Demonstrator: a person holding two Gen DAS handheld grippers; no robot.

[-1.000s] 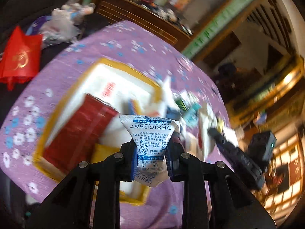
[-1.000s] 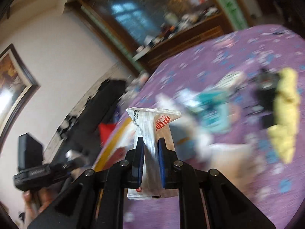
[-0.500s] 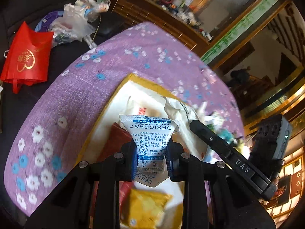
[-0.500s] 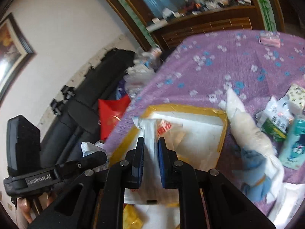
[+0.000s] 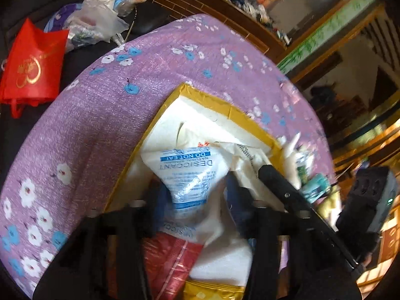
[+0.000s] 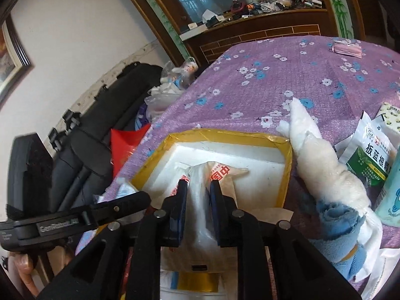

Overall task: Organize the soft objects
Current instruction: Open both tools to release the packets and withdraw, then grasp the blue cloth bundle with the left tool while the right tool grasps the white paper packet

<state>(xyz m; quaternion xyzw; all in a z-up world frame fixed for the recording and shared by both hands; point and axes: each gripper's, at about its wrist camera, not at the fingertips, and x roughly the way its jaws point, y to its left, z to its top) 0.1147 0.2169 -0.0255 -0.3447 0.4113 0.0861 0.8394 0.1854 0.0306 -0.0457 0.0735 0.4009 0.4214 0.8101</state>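
Two soft packets are going into the same box at once, and each is sitting straight ahead between its own gripper's pads. The desiccant sachet [image 5: 186, 177] is lying with its long axis running away from the left gripper [image 5: 197, 195], printed end far, lower end back between the fingers. The left jaws are opening wide; the pads look clear of the sachet on both sides, though the blur makes it hard to be sure, so it is reading as released or nearly so, slumping onto the box contents. The clear plastic packet [image 6: 200, 195] with red characters is likewise pointing forward out of the right gripper [image 6: 197, 190], long axis along the fingers. The right jaws are also opening but are standing narrow, the pads just beside the film or lightly touching it; I am judging the squeeze as gone.

Both packets are hanging over the white foam box [image 6: 262, 157] with yellow taped rim, which is lying directly below and ahead of both grippers on the purple floral tablecloth [image 5: 100, 115]. Already in the box: a red pack [image 5: 170, 257] and a yellow pack [image 5: 212, 292], near the left fingers.

Both grippers are crowding the near end of the box, the right one just beside the left sachet. Outside the box, to the right: a white cloth roll [image 6: 322, 157], a blue cloth [image 6: 337, 222], a green-and-white medicine pouch [image 6: 367, 155], waiting.
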